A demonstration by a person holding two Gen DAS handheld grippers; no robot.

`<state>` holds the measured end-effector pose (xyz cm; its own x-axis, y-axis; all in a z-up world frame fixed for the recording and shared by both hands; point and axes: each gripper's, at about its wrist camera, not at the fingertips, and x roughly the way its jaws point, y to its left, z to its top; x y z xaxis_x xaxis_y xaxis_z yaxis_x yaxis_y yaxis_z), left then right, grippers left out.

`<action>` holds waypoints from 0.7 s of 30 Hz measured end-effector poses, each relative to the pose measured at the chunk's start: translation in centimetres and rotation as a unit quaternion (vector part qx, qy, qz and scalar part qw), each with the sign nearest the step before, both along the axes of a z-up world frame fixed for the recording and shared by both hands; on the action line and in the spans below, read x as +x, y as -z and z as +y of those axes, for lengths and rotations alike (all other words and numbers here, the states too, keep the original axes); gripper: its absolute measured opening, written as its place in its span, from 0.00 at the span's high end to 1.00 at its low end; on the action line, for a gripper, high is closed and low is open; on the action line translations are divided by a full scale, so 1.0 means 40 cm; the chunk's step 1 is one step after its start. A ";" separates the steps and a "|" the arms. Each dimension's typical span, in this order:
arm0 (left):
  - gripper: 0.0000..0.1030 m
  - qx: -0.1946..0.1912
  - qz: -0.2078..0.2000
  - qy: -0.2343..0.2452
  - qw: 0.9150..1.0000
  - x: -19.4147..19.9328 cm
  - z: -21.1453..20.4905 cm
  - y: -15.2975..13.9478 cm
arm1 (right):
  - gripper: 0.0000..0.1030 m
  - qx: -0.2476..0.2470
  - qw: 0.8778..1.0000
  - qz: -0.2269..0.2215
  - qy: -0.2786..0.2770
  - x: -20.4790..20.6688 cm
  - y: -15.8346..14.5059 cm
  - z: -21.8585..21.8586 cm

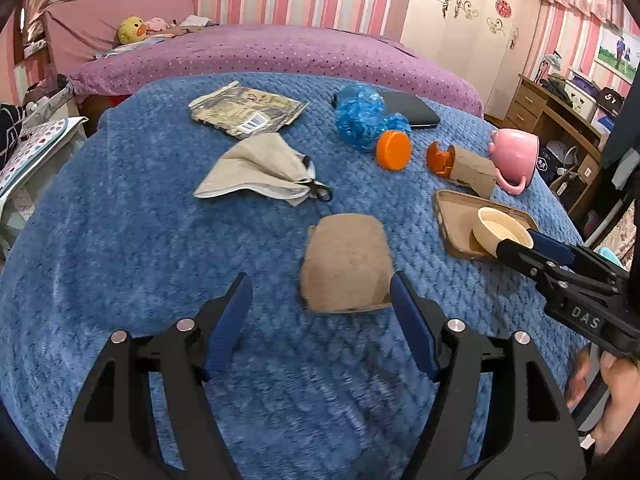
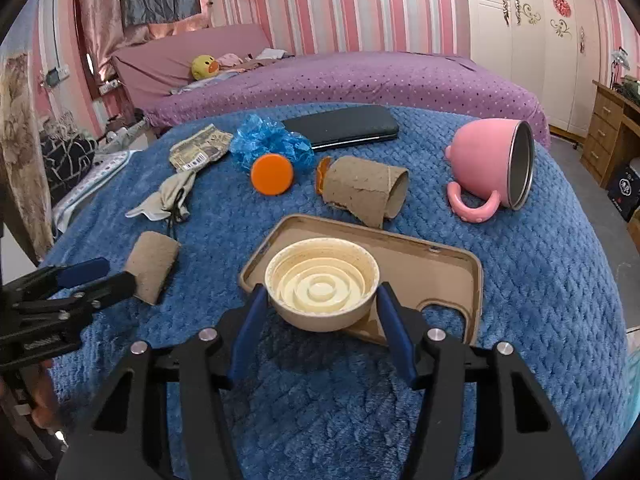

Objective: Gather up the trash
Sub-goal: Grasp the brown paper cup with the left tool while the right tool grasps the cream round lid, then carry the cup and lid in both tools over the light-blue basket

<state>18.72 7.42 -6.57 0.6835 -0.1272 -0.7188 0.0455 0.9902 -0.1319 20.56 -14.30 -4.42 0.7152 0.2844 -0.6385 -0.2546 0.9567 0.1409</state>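
On the blue quilted blanket (image 1: pixel 120 240) covering the bench, trash lies scattered, and both tools are closing in. Far left, the crumpled printed wrapper (image 1: pixel 248 110) and the beige cloth pouch with a black drawstring (image 1: pixel 260 170) sit untouched, well apart from either tool. Next along, the left hand-held gripper (image 1: pixel 320 288) hangs with its blue-padded fingers spread wide; the flattened brown cardboard tube (image 1: pixel 346 264) lies just ahead, its right edge touching or nearly touching the right finger, while the left finger stands clear of it. Nothing gripped there. For a clean pick the person would likely want to slide forward and shift right so the tube sits centred, then squeeze across its short width, since soft cardboard will probably buckle instead of slipping.

Moving right: the crinkled blue plastic film (image 1: pixel 362 118), the round orange cap (image 1: pixel 394 150) and a torn cardboard roll with an orange piece at its end (image 1: pixel 468 170) wait in the middle. A pink mug tipped on its side (image 1: pixel 514 158) and a black phone (image 1: pixel 408 108) look like keepers, not trash.

Far right, the right hand-held gripper (image 2: pixel 320 300) straddles the cream round ribbed lid (image 2: pixel 322 282), which rests inside the tan phone case (image 2: pixel 432 268). The fingers flank the lid's rim on both sides; whether they are pressing cannot be told. A good squeeze probably takes the rim at its widest, lifting straight up so the case is not dragged along.
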 end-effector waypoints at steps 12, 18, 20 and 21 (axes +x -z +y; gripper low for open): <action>0.50 0.022 0.018 0.011 1.000 0.026 -0.082 0.025 | 0.47 -0.026 0.998 -0.042 0.050 -0.066 -0.041 -0.121; 0.53 0.007 -0.014 0.024 1.000 -0.005 -0.097 -0.008 | 0.47 -0.025 0.996 -0.052 0.063 -0.099 -0.053 -0.181; 0.53 0.014 -0.029 0.032 0.999 -0.021 -0.118 -0.022 | 0.47 -0.025 0.996 -0.056 0.066 -0.111 -0.059 -0.202; 0.53 0.014 -0.033 0.034 0.999 -0.025 -0.125 -0.025 | 0.47 -0.026 0.996 -0.058 0.068 -0.116 -0.060 -0.211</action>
<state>17.72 2.42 -5.55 0.7192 -0.1558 -0.6771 0.1209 0.9877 -0.0988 15.92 -22.73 -2.02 0.8143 0.1489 -0.5610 -0.1340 0.9886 0.0679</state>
